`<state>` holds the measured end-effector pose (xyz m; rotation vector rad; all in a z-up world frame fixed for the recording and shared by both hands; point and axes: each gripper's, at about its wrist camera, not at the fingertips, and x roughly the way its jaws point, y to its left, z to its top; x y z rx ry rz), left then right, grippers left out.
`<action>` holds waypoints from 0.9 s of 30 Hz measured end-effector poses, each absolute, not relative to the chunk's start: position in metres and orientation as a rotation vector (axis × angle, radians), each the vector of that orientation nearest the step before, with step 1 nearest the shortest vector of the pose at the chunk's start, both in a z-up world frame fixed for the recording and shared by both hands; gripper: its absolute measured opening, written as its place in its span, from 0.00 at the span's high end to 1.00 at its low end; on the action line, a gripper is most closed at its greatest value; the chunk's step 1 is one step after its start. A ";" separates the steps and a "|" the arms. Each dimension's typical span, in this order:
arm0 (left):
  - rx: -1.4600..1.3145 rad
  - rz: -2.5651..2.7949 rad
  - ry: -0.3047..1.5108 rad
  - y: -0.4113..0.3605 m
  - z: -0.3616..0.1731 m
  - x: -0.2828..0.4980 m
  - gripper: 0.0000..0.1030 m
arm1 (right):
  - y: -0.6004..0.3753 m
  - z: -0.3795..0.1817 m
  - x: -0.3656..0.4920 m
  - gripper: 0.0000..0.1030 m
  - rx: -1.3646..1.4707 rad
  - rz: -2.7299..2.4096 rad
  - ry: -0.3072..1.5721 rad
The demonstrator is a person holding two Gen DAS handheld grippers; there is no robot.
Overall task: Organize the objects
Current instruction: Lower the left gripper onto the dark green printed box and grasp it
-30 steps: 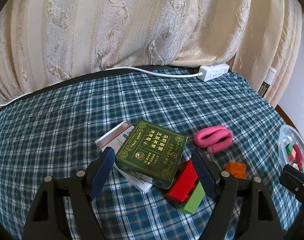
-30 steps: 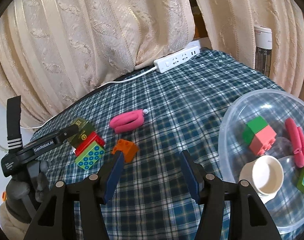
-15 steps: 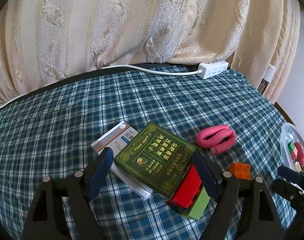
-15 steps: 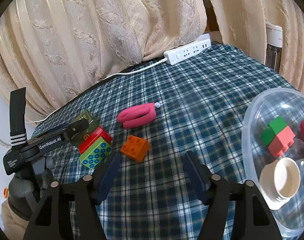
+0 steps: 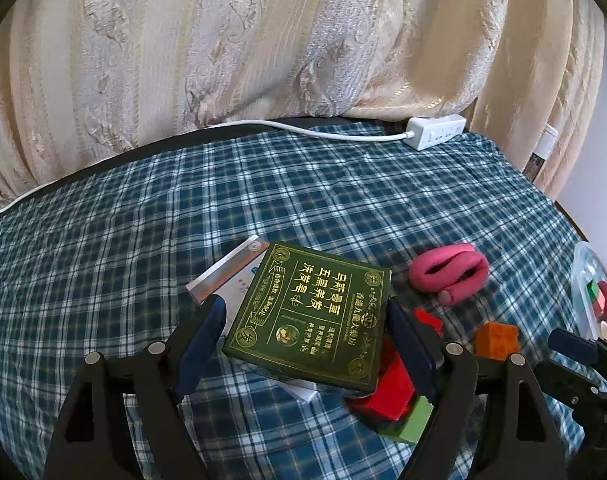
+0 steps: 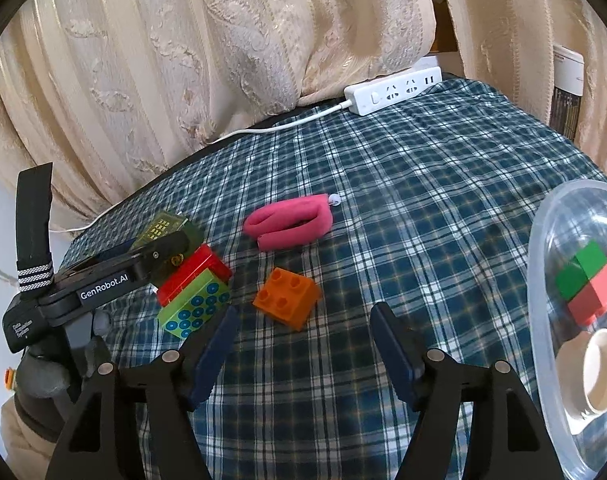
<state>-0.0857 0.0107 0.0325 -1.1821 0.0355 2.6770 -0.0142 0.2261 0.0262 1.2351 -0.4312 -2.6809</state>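
Between the spread fingers of the left gripper (image 5: 303, 340), in the left wrist view, lies a green box (image 5: 309, 314) with gold lettering; whether the pads touch its sides cannot be told. It covers most of a white box (image 5: 227, 276) underneath, and the right finger hides part of a red block (image 5: 395, 384) stacked on a green block (image 5: 413, 424). A pink band (image 5: 447, 274) and an orange brick (image 5: 495, 338) lie further right on the plaid cloth (image 5: 103, 280), while a clear bowl (image 5: 583, 272) is cut off at the frame edge. Seen from the right wrist, the right gripper (image 6: 303, 336) hangs just short of the orange brick, its jaws having just opened wider with nothing between them. The left gripper's body hides most of the green box, and the bowl is again cropped.
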 end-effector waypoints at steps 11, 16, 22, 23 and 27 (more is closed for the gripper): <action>-1.169 2.731 -0.020 -0.003 0.039 -0.081 0.31 | 0.213 0.024 -0.026 0.29 1.257 -2.691 -0.356; -1.119 2.782 -0.045 -0.010 0.055 -0.072 0.32 | 0.207 0.023 -0.031 0.30 1.260 -2.707 -0.300; -1.097 2.800 -0.087 -0.016 0.065 -0.066 0.31 | 0.199 0.015 -0.037 0.42 1.288 -2.714 -0.231; -1.096 2.801 -0.089 -0.016 0.065 -0.066 0.31 | 0.198 0.014 -0.038 0.44 1.292 -2.714 -0.223; -1.096 2.798 -0.097 -0.016 0.067 -0.063 0.31 | 0.194 0.012 -0.041 0.47 1.299 -2.714 -0.197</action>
